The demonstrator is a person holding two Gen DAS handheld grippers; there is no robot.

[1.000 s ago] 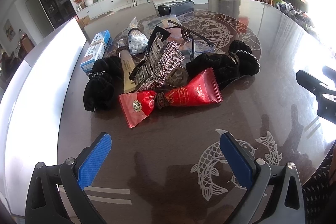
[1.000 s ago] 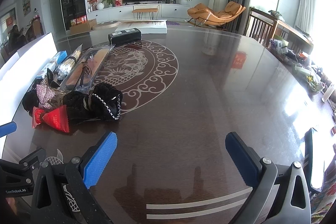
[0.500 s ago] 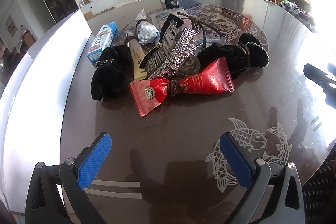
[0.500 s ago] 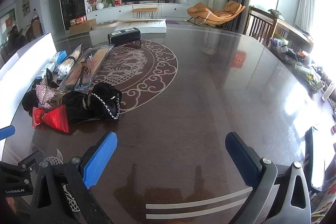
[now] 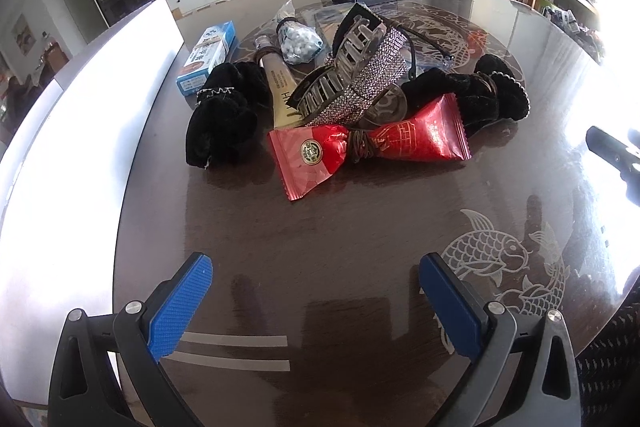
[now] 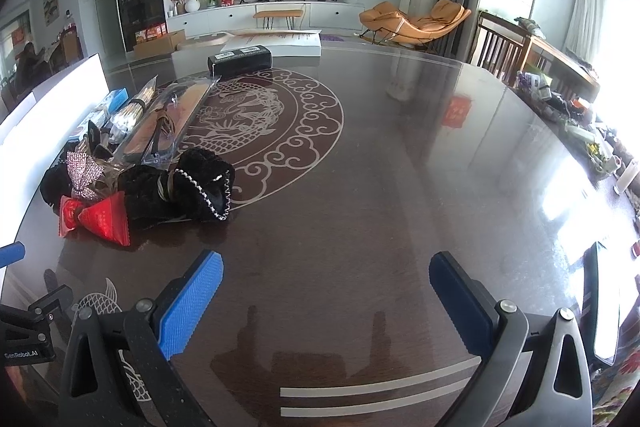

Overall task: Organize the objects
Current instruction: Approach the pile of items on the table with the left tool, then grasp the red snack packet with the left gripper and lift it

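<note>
- Left wrist view: the left gripper [image 5: 316,291] hangs low over the dark table [image 5: 340,239], its 2 blue-padded fingers spread wide with nothing between them
- The pile now fills more of this view than it did 1 second ago, so the left gripper has closed in on it, though it is not yet touching anything
- Nearest to the fingers lies the red wrapper [image 5: 372,147], pinched in the middle by a band; behind it rests the rhinestone hair claw [image 5: 352,75], flanked by the black scrunchie [image 5: 224,115] on the left and a second black velvet piece [image 5: 480,95] on the right
- Further back sit a blue and white box [image 5: 208,55], a beige tube [image 5: 280,87] and a bag of beads [image 5: 300,43]
- The approach suggests the red wrapper is the likely 1st pick
- Right wrist view: the right gripper [image 6: 326,291] is also spread wide and empty, over bare table well to the right of the pile
- This view has barely changed over the last second, so the right gripper seems to be waiting; the black box [image 6: 240,61] sits far across the table, apart from the pile
</note>
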